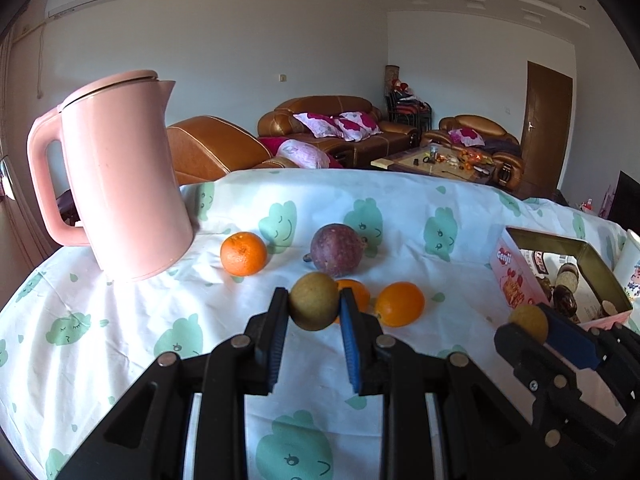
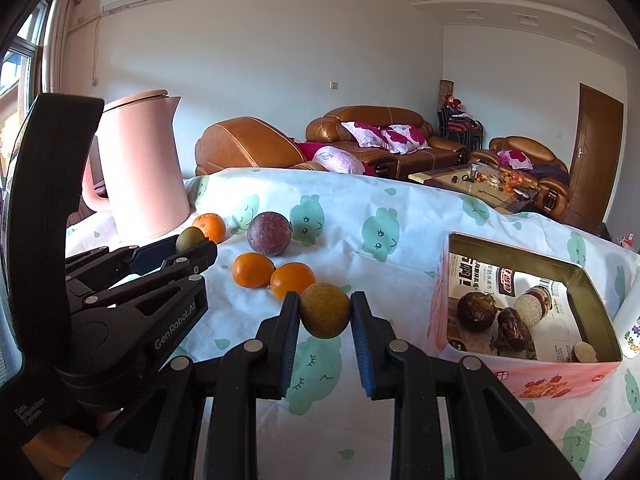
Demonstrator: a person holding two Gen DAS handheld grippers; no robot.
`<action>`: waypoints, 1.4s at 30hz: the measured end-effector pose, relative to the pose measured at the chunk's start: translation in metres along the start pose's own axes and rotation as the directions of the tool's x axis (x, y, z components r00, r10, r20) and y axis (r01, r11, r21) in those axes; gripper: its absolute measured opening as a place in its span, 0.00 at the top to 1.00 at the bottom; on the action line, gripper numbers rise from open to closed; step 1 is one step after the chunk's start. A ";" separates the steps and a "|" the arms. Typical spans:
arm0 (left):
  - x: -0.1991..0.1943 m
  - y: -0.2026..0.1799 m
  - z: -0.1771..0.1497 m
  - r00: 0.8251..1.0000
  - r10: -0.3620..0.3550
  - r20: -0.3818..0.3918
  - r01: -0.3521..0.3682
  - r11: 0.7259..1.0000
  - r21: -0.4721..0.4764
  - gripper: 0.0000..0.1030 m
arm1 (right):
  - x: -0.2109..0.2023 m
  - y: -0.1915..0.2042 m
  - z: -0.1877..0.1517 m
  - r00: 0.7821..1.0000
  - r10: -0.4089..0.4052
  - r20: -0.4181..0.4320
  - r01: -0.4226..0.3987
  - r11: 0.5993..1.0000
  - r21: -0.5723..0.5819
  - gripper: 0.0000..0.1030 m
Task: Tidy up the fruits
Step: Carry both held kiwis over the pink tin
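My left gripper (image 1: pixel 314 306) is shut on a small greenish-brown fruit (image 1: pixel 314 306), held above the cloth; it also shows in the right wrist view (image 2: pixel 191 239). My right gripper (image 2: pixel 325 311) is shut on a yellow-brown speckled fruit (image 2: pixel 325 311), left of the pink tin box (image 2: pixel 520 376); it also shows in the left wrist view (image 1: pixel 528 322). On the cloth lie a purple passion fruit (image 1: pixel 337 249), a mandarin (image 1: pixel 243 253) near the kettle, and two small oranges (image 1: pixel 400 304) (image 1: pixel 358 292). The box holds dark dried fruits (image 2: pixel 476 312).
A tall pink kettle (image 1: pixel 124 196) stands at the back left of the table. The white cloth with green cloud prints (image 1: pixel 400 208) covers the table. A white cup (image 1: pixel 630 264) stands right of the box. Sofas and a coffee table lie beyond.
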State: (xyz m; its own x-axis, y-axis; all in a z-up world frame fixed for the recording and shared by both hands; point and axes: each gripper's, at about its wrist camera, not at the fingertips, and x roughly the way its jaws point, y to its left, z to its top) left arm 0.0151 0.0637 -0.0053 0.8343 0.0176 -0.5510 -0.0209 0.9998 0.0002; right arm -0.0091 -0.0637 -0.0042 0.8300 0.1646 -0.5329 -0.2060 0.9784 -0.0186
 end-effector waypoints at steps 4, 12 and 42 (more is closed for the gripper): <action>-0.005 -0.006 -0.004 1.000 -0.004 0.005 0.004 1.000 0.002 0.74 | -0.005 -0.003 -0.003 1.000 -0.001 0.003 0.001 1.000 -0.010 0.73; -0.011 -0.023 -0.008 1.000 -0.024 -0.004 0.024 1.000 0.017 0.74 | -0.016 -0.022 -0.009 1.000 -0.020 0.009 0.020 1.000 0.000 0.73; -0.022 -0.163 -0.008 0.980 -0.198 -0.003 0.196 0.967 0.162 0.74 | -0.047 -0.140 -0.018 0.982 -0.184 0.051 0.180 0.981 0.074 0.73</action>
State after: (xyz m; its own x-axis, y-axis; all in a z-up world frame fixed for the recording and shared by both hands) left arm -0.0048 -0.0996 -0.0001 0.8203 -0.1813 -0.5425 0.2330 0.9721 0.0275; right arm -0.0285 -0.2101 0.0078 0.8792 -0.0118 -0.4762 -0.0142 0.9986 -0.0510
